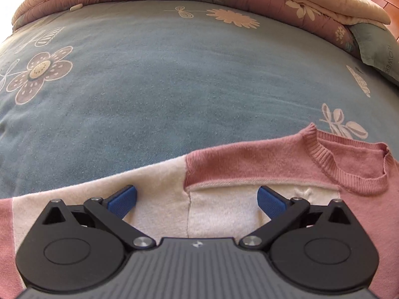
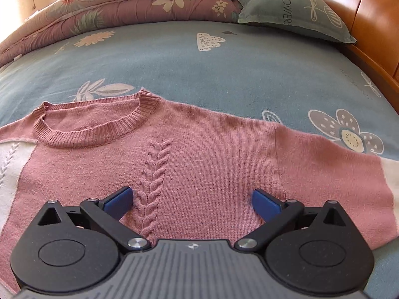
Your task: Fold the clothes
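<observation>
A pink and cream knit sweater (image 2: 204,149) lies flat on the bed, front up, its ribbed collar (image 2: 94,134) toward the far side and a cable braid (image 2: 154,174) running down the chest. In the left wrist view the sweater's (image 1: 249,167) cream shoulder panel and sleeve sit under my left gripper (image 1: 197,199), which is open just above the cloth with nothing between its blue pads (image 1: 123,200). My right gripper (image 2: 192,199) is open too, low over the pink chest right of the braid, holding nothing.
The blue flowered bedsheet (image 1: 174,87) stretches beyond the sweater. A folded pink quilt (image 2: 112,7) lies along the far side, a blue-green pillow (image 2: 294,7) at the far right, and a wooden headboard (image 2: 369,25) borders the right edge.
</observation>
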